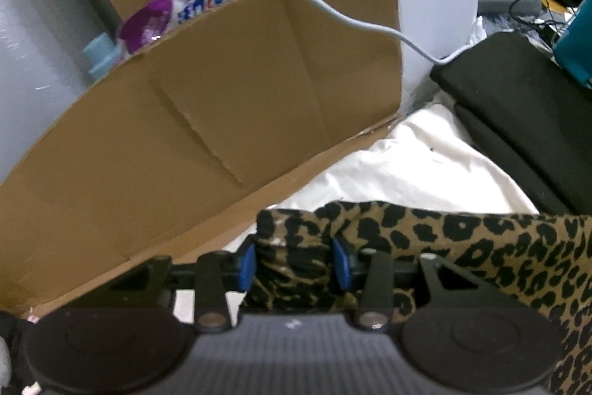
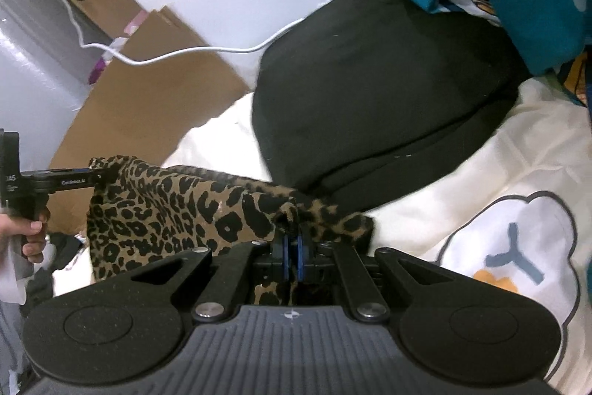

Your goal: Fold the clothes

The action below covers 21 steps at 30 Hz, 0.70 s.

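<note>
Both grippers are clamped on the leopard cloth (image 2: 166, 210): left gripper (image 1: 294, 265) on one corner, right gripper (image 2: 292, 260) on the other, holding it stretched up just in front of the black pile (image 2: 370, 80). Looks mid-fold; next probably bring that edge over evenly, keeping it taut.

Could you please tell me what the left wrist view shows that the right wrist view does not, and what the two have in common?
Only the left wrist view shows the purple and white bag inside the cardboard box.

Only the right wrist view shows the cloud print on the white bedding, the person's hand, and the right hand-held gripper pinching cloth.

Both show the leopard-print garment, the left hand-held gripper gripping it, the black cushion and the white cable.
</note>
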{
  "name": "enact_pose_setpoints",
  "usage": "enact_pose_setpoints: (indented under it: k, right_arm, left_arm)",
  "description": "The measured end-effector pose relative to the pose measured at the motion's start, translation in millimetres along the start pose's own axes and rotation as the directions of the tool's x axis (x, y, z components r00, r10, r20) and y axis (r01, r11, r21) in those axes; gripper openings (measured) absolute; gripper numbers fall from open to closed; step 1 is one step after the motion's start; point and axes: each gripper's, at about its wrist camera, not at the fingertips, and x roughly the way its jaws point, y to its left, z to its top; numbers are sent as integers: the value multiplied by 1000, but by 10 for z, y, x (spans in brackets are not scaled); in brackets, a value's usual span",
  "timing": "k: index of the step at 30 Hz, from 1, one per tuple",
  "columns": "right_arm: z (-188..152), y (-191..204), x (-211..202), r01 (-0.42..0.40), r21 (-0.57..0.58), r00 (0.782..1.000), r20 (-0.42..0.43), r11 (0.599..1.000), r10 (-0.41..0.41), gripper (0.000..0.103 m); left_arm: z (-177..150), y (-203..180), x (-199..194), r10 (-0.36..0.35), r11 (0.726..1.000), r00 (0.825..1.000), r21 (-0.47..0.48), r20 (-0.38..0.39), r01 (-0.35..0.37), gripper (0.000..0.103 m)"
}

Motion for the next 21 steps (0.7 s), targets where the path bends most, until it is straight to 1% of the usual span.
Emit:
enact_pose_setpoints:
  k: [2,7,9,14,17,21]
  right_arm:
    - [21,-58,53,14,7,1000,-7,1000,-14,3]
    - [73,-205,186,48,26,999,-26,999,-47,3]
    - [82,-204,206,50,13,998,-25,999,-50,3]
    - [92,-138,139,39,-19,999,-11,999,-39,3]
    - [76,-122,137,49,-24,999,-12,998,-50,3]
    - [60,-141,178,72,-39,997,-13,997,-72,3]
  left_arm:
    - [7,-76,127,-1,1000,1000,-6,-10,1,44]
    - [-92,-169,468,15,1000,999,-15,-48,-16,45]
    - [-139,-171,571,19,999,998,-27,-56,-20,45]
    - [-168,-159,591,30,998,1000,-62,-10,-30,45]
    - [-160,-161,594,29,997,999,-72,12,-29,45]
    - [-139,-177,692,25,996,1000,-85,12,-24,46]
